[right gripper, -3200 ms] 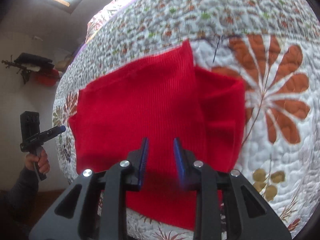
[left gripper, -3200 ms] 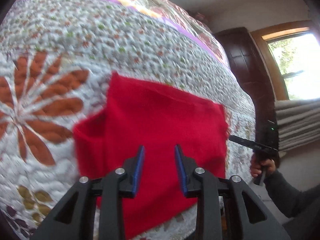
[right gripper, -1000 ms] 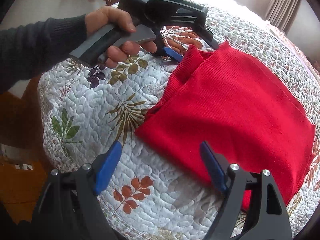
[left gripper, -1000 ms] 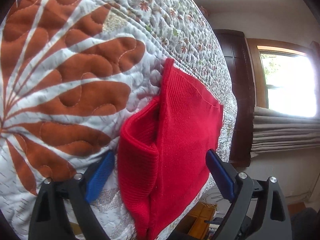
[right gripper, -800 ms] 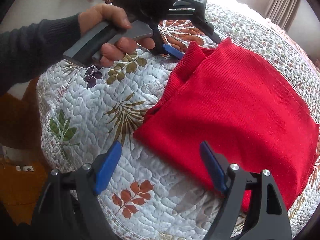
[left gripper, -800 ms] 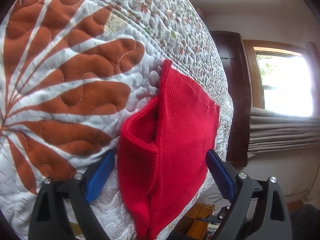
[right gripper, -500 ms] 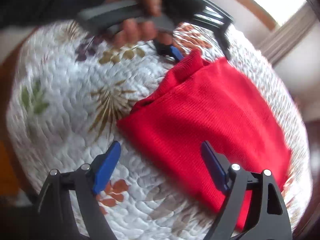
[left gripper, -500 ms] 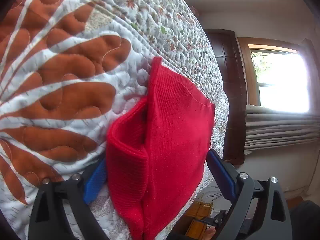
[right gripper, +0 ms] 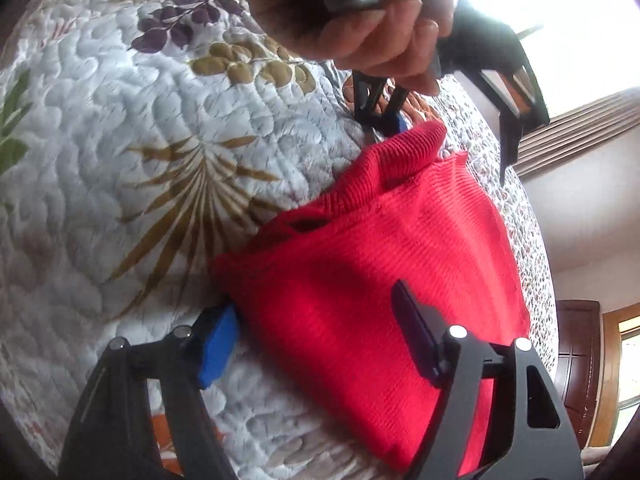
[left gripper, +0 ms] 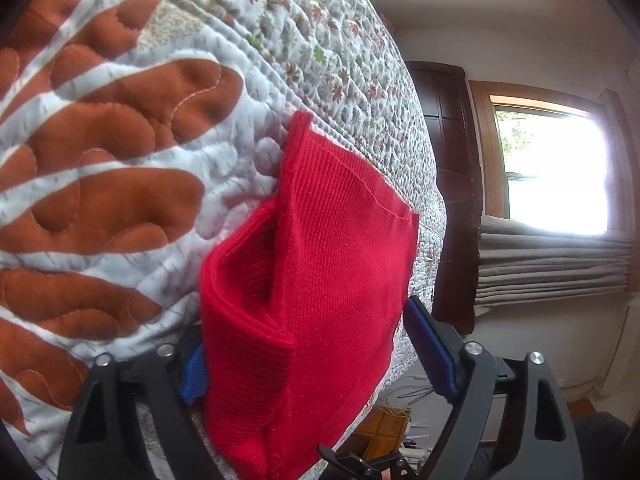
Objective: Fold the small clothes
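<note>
Two tongs astride one red garment

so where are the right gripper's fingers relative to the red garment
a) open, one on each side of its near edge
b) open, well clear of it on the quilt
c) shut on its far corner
a: the right gripper is open, its fingers straddling the near edge of the red garment on the quilt.

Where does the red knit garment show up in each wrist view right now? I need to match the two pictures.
Left wrist: the red knit garment fills the lower centre, between the open left gripper.
Right wrist: it runs from centre to lower right, between the open right gripper, below the hand holding the left gripper.
Shared landmark: the floral quilt under it.
</note>
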Demonstrator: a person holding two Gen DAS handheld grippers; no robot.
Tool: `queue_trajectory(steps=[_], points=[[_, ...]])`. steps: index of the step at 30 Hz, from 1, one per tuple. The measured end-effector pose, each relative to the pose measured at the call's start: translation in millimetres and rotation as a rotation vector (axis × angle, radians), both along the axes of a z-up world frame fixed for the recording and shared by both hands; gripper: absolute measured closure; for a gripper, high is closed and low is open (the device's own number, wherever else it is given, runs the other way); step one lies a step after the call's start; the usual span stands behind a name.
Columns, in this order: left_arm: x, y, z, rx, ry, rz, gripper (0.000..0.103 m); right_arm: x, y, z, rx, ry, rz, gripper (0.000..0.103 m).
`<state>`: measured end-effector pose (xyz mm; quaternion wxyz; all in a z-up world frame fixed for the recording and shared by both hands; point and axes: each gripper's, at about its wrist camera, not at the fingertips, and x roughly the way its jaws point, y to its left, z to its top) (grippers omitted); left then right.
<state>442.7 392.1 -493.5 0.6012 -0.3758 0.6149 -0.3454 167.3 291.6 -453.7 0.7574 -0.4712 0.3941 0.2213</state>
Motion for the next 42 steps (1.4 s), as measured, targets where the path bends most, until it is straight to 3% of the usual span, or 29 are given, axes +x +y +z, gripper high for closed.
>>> queue_trajectory(steps=[2, 6, 8, 13, 25, 35, 42], points=[[2, -3, -5, 0.036, 0.027, -0.007, 0.048, 3, 2, 3, 0.006, 0.019, -0.006, 0.043], [2, 0, -11, 0.097, 0.077, 0.004, 0.077, 12, 1, 9, 0.042, 0.106, -0.060, 0.082], [2, 0, -12, 0.121, 0.100, 0.005, 0.087, 19, -2, 17, 0.069, 0.123, -0.092, 0.090], [3, -8, 7, 0.173, 0.101, 0.009, 0.091, 27, -14, 50, 0.150, 0.146, -0.140, 0.092], [1, -57, 100, 0.183, 0.046, 0.040, 0.092, 35, -76, 135, 0.423, 0.175, -0.344, 0.092], [2, -124, 146, 0.219, 0.014, 0.004, 0.092, 35, -139, 171, 0.539, 0.159, -0.473, 0.092], [1, -171, 159, 0.267, -0.001, -0.045, 0.092, 31, -181, 178, 0.599, 0.161, -0.543, 0.093]])
